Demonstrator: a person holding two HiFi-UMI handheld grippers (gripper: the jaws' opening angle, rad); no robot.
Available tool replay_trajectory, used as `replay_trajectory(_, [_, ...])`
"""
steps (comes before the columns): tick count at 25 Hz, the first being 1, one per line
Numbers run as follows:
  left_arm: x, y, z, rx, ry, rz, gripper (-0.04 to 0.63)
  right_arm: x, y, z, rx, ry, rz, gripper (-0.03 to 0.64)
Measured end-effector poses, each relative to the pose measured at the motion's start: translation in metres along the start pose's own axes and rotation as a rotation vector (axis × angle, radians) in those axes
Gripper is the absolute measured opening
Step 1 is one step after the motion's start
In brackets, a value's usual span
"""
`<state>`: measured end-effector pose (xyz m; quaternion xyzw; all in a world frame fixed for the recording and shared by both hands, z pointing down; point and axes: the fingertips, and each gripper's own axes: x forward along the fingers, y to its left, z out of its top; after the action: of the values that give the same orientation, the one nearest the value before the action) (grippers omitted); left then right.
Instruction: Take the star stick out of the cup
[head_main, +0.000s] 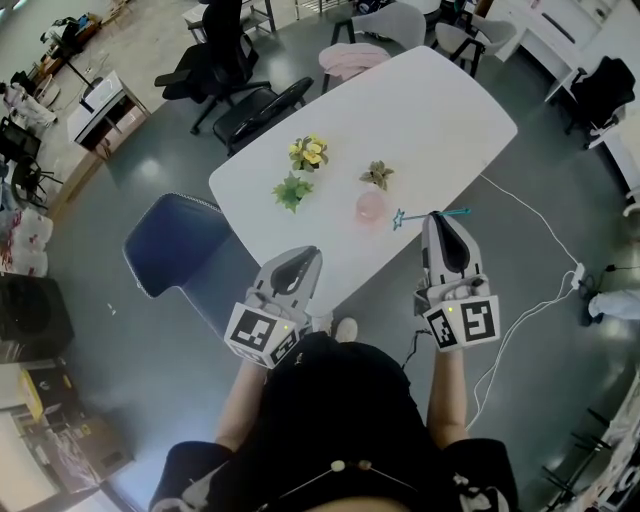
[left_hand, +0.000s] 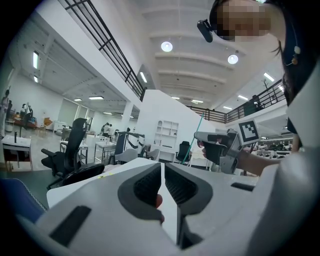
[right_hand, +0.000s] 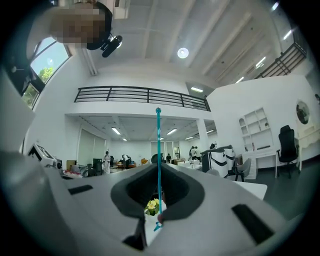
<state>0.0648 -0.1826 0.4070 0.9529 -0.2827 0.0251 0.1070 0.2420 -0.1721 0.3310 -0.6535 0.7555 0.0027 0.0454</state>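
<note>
Grey office floor spread around the long white table (head_main: 440, 110), with a blue chair (head_main: 175, 245) at its near left corner. Close to the near edge we saw the pink cup (head_main: 371, 206), with a small succulent (head_main: 377, 175) just behind it and a green plant (head_main: 291, 190) and a yellow-flowered plant (head_main: 308, 152) off to its left. We had our right gripper (head_main: 440, 216) over the near edge, its jaws clamped on the teal star stick (head_main: 452, 213). The stick ran level across the jaw tips, its blue star just beside the cup's right side and outside it. In the right gripper view the stick (right_hand: 159, 145) rose straight up between the pads. Our left gripper (head_main: 305, 252) hung at the near edge left of the cup, jaws drawn almost together with nothing in the slit.
</note>
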Motion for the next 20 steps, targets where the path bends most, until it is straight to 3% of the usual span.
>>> replay_trajectory(20, [-0.003,0.006,0.001,-0.003,-0.012,0.027,0.023,-0.005,0.003,0.016,0.021,-0.021,0.019,0.02])
